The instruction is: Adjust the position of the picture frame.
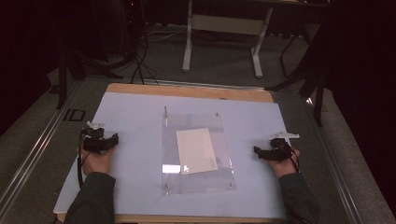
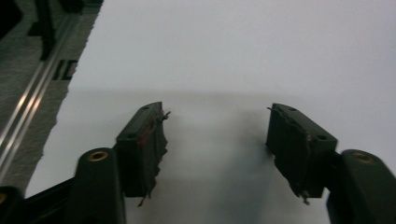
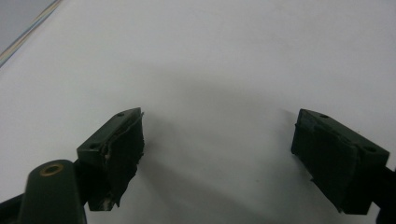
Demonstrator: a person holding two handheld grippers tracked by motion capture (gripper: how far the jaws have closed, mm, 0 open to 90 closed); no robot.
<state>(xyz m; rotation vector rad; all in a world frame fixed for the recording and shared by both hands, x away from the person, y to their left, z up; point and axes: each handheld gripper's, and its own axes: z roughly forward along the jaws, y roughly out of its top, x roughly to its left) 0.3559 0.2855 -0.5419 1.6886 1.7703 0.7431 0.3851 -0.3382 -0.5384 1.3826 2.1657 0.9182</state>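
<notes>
Left gripper (image 1: 112,139): held in the person's left hand (image 1: 95,161) at the left part of the white sheet (image 1: 130,116) covering the table; jaws wide apart in the left gripper view (image 2: 217,135), bare sheet between them.

Clear plate (image 1: 198,154): flat at mid-sheet, a small fastener at each corner, well apart from both grippers.

White card (image 1: 196,150): on or under the clear plate, slightly skewed; cannot tell which.

Right gripper (image 1: 258,151): in the right hand (image 1: 283,167) at the sheet's right part; jaws spread, holding nothing (image 3: 217,140).
</notes>
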